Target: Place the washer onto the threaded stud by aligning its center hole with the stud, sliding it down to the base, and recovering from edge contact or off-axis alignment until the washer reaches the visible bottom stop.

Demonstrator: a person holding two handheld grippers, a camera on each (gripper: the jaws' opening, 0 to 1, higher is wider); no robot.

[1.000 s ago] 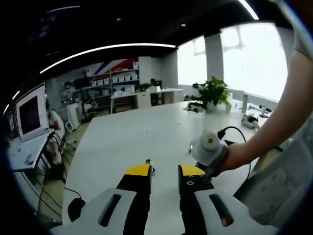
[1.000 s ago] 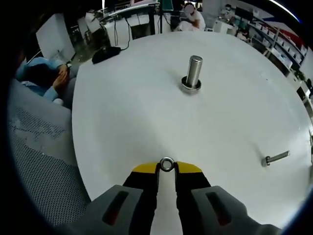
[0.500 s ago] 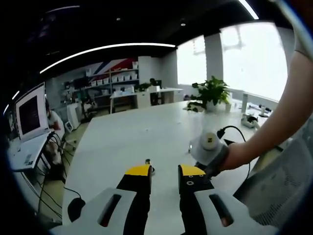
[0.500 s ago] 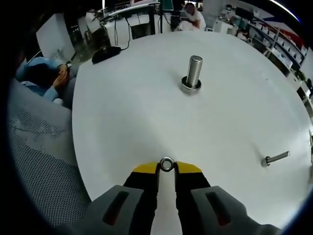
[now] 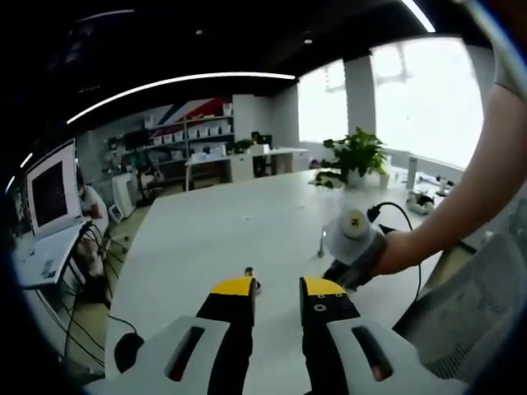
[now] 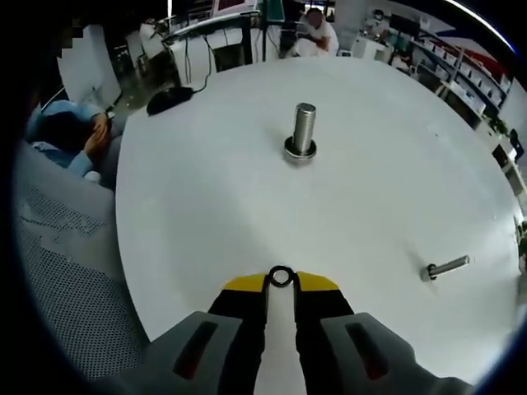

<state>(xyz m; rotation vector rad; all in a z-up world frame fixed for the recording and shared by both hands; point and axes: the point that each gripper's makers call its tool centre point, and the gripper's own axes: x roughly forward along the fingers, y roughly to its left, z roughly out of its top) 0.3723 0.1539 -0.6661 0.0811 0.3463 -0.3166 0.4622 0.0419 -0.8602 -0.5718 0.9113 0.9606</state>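
Note:
The threaded stud [image 6: 303,130] stands upright on its round base on the white table [image 6: 206,206], well ahead of my right gripper [image 6: 281,284]. That gripper is shut on a small metal washer [image 6: 281,276], pinched on edge between the yellow tips, above the near part of the table. In the left gripper view the stud [image 5: 249,275] peeks out small past my left gripper [image 5: 277,288], which is open with nothing between its jaws. The right gripper [image 5: 352,239] shows there at the right, held in a hand above the table.
A loose bolt [image 6: 447,267] lies on the table to the right. A black mouse [image 6: 168,96] sits near the far left edge. A mesh chair [image 6: 58,271] is at the left, with people seated beyond. A potted plant [image 5: 359,156] and cables [image 5: 395,220] sit on the table's far side.
The right gripper has lifted and shifted with the washer still in it, so the stud sits a little further left and up in its view. The left gripper has not moved.

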